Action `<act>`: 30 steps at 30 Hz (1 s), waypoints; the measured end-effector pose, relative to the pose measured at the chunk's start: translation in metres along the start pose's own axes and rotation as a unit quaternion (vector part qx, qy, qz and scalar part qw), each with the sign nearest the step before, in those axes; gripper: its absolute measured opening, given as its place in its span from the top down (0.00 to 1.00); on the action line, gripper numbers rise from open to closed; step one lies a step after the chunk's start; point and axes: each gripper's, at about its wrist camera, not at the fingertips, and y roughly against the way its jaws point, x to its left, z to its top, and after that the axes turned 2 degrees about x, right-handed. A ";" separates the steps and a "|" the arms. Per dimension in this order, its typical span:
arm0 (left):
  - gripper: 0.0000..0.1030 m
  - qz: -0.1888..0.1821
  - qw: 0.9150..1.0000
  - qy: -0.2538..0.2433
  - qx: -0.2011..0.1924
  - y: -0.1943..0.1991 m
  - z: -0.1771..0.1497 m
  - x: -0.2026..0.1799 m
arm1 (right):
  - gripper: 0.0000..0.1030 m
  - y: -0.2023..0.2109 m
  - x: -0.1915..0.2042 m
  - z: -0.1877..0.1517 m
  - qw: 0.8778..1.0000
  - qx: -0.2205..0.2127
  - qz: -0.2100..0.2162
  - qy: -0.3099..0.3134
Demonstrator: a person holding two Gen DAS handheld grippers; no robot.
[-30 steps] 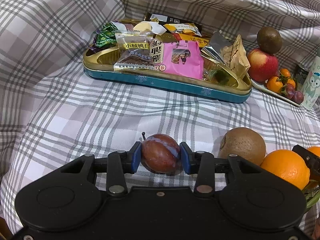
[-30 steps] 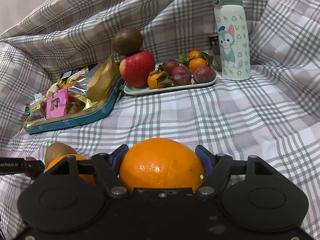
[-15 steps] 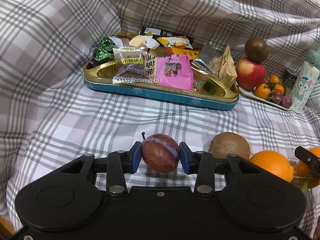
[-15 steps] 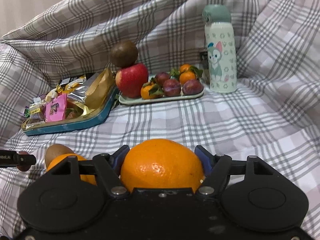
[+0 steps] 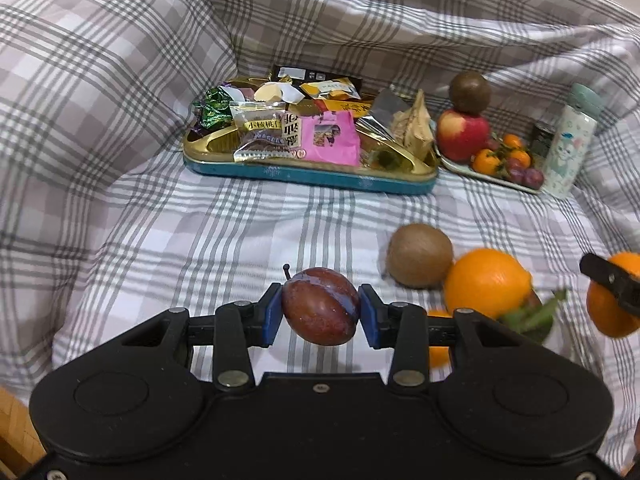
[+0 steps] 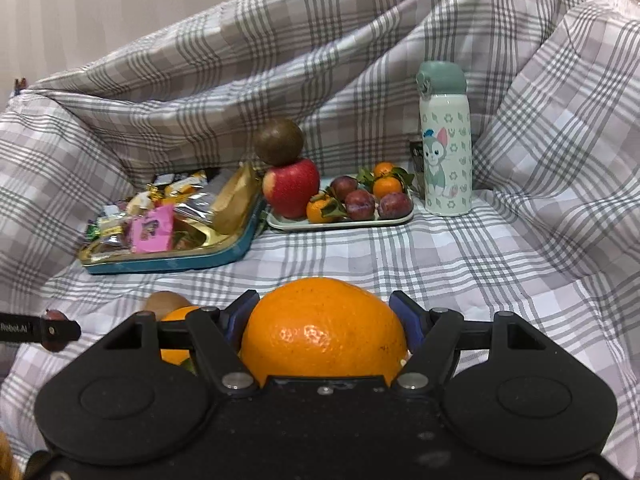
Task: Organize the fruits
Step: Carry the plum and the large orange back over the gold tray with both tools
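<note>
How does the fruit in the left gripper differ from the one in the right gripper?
The left gripper holds a plum: dark reddish-purple, smooth and glossy, with a short stem. The right gripper holds an orange: bright orange with dimpled peel. The plum is clearly smaller, leaving the left jaws narrower, while the orange spreads the right jaws wide. Both are gripped by their sides between blue pads.

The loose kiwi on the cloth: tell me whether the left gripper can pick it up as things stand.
Probably not yet. The left gripper is shut on a plum, so it has no free grip. The kiwi lies close ahead, touching an orange on its right.
</note>
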 end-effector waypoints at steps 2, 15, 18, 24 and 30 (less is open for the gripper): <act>0.52 0.000 1.000 -0.006 0.001 0.011 -0.008 0.000 | 0.28 0.010 0.005 -0.001 1.000 -0.004 0.005 0.003; 0.52 -0.001 0.999 -0.020 0.027 0.058 -0.064 -0.001 | 0.28 0.081 0.038 -0.038 0.998 0.002 0.057 0.027; 0.52 -0.001 0.999 -0.016 0.037 0.063 -0.077 -0.004 | 0.28 0.092 0.042 -0.051 0.997 0.011 0.065 0.033; 0.52 0.008 0.998 -0.013 0.057 0.067 -0.094 -0.010 | 0.28 0.107 0.048 -0.076 0.996 0.035 0.078 0.041; 0.52 0.017 0.997 -0.006 0.072 0.070 -0.104 -0.013 | 0.28 0.118 0.050 -0.094 0.994 0.048 0.089 0.047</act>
